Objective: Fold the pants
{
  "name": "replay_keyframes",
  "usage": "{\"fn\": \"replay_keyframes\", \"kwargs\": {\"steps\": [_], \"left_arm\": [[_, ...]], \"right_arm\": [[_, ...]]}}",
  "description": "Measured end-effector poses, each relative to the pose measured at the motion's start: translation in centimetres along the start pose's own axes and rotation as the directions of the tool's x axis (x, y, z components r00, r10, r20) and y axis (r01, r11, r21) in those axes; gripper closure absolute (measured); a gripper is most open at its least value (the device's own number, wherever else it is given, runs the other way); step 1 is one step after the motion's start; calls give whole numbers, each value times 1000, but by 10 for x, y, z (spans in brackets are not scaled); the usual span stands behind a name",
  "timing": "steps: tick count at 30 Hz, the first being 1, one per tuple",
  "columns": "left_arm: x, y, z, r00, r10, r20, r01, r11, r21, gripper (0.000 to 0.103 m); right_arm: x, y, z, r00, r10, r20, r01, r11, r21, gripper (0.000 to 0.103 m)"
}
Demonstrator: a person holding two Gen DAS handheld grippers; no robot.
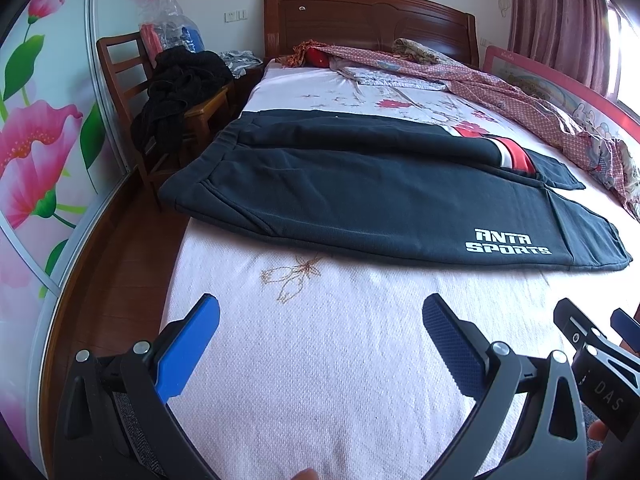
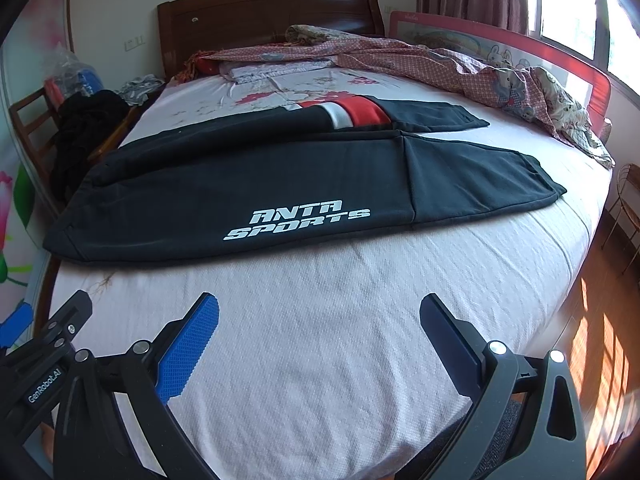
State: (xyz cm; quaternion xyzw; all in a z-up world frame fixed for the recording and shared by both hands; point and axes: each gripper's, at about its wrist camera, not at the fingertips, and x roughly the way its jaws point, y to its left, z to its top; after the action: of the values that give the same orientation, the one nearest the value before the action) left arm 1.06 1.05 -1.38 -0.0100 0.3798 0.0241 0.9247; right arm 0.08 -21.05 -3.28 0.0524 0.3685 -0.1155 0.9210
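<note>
The dark ANTA SPORTS track pants lie flat across the bed, long axis running 9 to 3 o'clock, waistband at the 9 o'clock end, cuffs toward 3. They sit at 12 o'clock from both grippers, well apart from them, with bare sheet between. The left gripper is spread wide and holds nothing; the right gripper is likewise released and empty. The two legs look still apart near the cuffs, a red-and-white stripe showing on the far one. By my judgement the left gripper is nearer the waistband, the right nearer the cuffs
</note>
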Motion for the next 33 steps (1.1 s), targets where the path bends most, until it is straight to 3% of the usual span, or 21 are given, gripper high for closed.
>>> {"fn": "replay_keyframes", "kwargs": {"steps": [5,7,9,11,13,17,19,21,23,25,26,28,30,33], "left_arm": [[5,1,1,1000,-11,-24,11,1000,-5,2],[13,7,5,996,-63,-67,60,997,-38,2],[26,17,11,980,-156,-120,144,984,-104,2],[41,33,18,943,-285,-170,246,944,-220,2],[56,49,22,909,-376,-180,299,888,-349,2],[92,79,29,822,-542,-172,354,724,-591,2],[110,92,29,776,-615,-137,360,611,-705,2],[130,103,25,719,-689,-86,355,472,-807,2],[149,108,18,673,-738,-34,328,339,-881,2],[162,110,13,655,-756,7,300,251,-920,2],[168,110,11,656,-755,14,284,230,-931,2],[171,108,13,665,-747,25,274,213,-938,2],[174,104,15,683,-730,16,266,229,-936,2],[180,100,15,704,-710,7,225,215,-950,2]], "right_arm": [[2,-4,-1,1000,19,-23,-19,1000,20,3],[6,-10,-2,998,44,-43,-41,997,58,3],[10,-18,-3,996,55,-68,-48,994,95,3],[16,-27,-6,994,60,-95,-47,990,131,3],[22,-34,-9,991,61,-118,-42,987,157,3],[29,-37,-12,987,61,-146,-34,983,183,3],[31,-37,-13,986,62,-153,-33,982,187,3],[34,-35,-13,985,62,-160,-32,983,182,3],[36,-33,-13,984,61,-169,-31,984,177,3],[38,-32,-14,982,61,-176,-30,984,173,3],[40,-32,-14,982,61,-179,-30,985,173,3],[41,-32,-14,981,62,-185,-30,984,174,3],[44,-33,-14,979,65,-191,-30,983,181,3],[47,-34,-14,977,68,-202,-29,981,192,3]]}}
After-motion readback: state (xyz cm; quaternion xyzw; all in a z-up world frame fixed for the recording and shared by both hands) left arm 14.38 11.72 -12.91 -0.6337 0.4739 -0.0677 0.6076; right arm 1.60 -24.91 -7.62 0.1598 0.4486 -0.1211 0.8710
